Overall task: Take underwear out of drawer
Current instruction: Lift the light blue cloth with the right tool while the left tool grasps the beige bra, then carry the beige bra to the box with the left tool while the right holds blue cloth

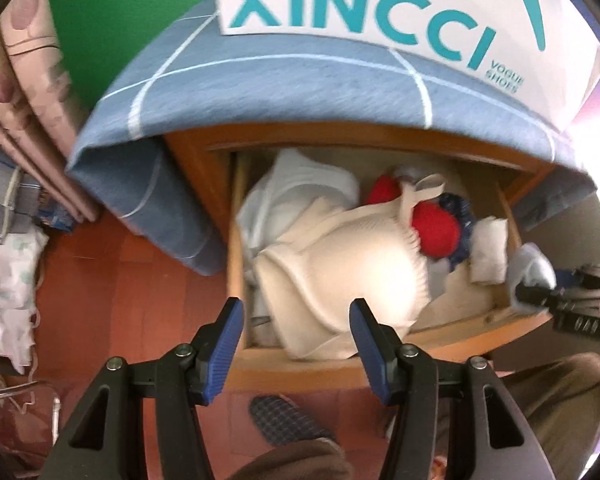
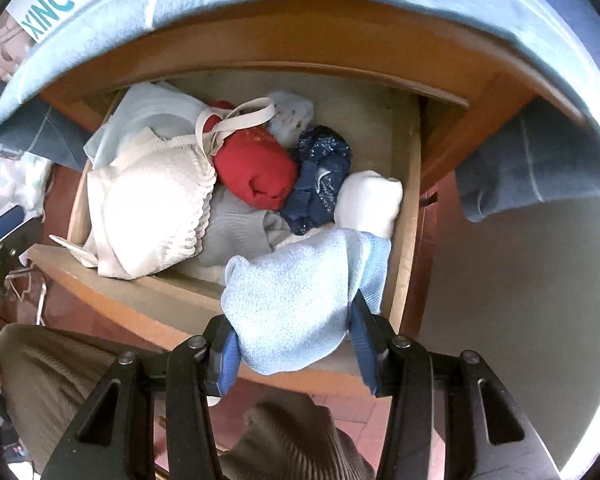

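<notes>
Underwear (image 2: 300, 300): soft, pale-blue knit bundle

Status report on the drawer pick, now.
Right gripper shut on light blue underwear, above the open drawer's front corner. Left gripper open, empty, over the cream bra. Nothing in the way.

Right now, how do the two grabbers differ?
The right gripper is clamped on a pale blue garment above the drawer's front edge; the left gripper holds nothing. The right's jaws sit narrower, the left's spread wide over a white garment. Both point down and have blue pads.
</notes>
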